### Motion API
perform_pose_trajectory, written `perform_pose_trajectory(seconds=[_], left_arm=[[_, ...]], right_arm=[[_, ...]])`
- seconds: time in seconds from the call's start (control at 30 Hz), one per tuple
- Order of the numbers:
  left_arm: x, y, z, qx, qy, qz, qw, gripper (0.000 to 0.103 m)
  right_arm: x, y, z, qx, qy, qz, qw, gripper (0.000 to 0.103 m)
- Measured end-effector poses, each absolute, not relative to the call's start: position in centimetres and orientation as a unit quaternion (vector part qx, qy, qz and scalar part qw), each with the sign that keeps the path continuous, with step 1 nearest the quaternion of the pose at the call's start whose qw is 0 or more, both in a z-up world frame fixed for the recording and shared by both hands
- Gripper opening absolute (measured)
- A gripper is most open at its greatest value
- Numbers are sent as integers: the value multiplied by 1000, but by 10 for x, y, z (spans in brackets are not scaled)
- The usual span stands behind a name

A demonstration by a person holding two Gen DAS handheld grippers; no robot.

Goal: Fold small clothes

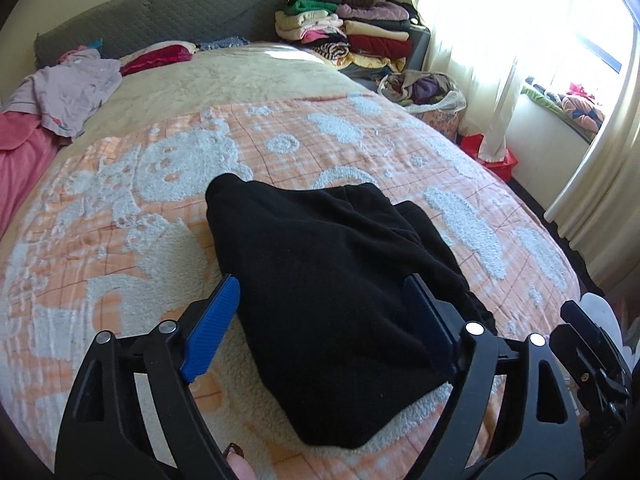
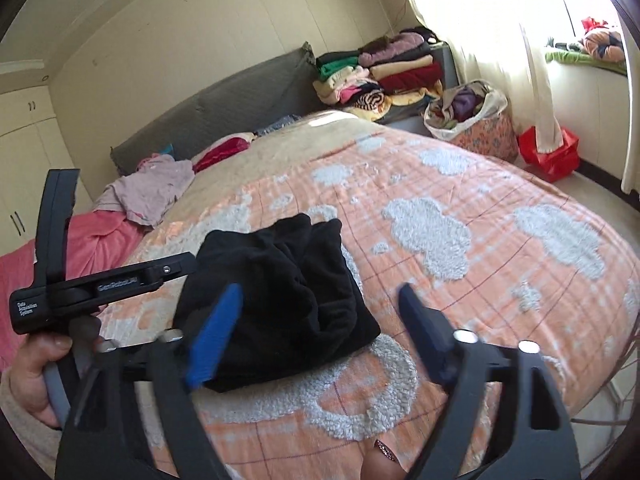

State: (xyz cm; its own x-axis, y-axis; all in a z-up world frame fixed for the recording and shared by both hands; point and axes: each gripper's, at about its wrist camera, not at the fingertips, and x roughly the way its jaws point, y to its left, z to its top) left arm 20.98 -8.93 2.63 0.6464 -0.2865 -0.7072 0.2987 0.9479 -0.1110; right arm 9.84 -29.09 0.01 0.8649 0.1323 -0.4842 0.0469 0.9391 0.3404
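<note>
Both claws wide and empty over a folded black garment on the bed.

At the bed's left edge lies a loose lilac garment (image 1: 68, 92), still unfolded. The left gripper (image 1: 324, 316) hangs with jaws spread wide around the black garment (image 1: 320, 280), pads clear of the cloth; that bundle sits near the bed's front edge on the orange blanket (image 1: 460, 152). The right gripper (image 2: 320, 332), jaws also wide, holds nothing. Lift both straight off so no pad snags the fold, then go for the lilac piece.

Sunlit bedroom w/ bed (image 1: 280, 80), grey headboard (image 1: 160, 12), curtained window (image 1: 592, 40).
</note>
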Motion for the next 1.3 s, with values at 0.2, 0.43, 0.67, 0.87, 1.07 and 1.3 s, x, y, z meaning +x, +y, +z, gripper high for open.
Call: perform_pose_trajectory(seconds=[0.2, 0.43, 0.67, 0.87, 1.07, 1.3], left_arm=[[180, -67, 44, -1, 366, -161, 917, 93], [148, -48, 50, -1, 349, -151, 925, 93], [120, -32, 43, -6, 346, -144, 927, 93], [100, -23, 35, -7, 341, -132, 931, 93], [80, -20, 31, -3, 327, -131, 936, 93], [68, -17, 8, -14, 347, -124, 929, 93]], right_arm=[[76, -285, 14, 157, 242, 23, 957, 97], [59, -273, 18, 133, 240, 24, 961, 98], [45, -258, 17, 104, 242, 30, 964, 98], [30, -242, 17, 69, 231, 33, 970, 98], [13, -231, 15, 32, 218, 34, 975, 98], [9, -231, -7, 32, 250, 32, 967, 98]])
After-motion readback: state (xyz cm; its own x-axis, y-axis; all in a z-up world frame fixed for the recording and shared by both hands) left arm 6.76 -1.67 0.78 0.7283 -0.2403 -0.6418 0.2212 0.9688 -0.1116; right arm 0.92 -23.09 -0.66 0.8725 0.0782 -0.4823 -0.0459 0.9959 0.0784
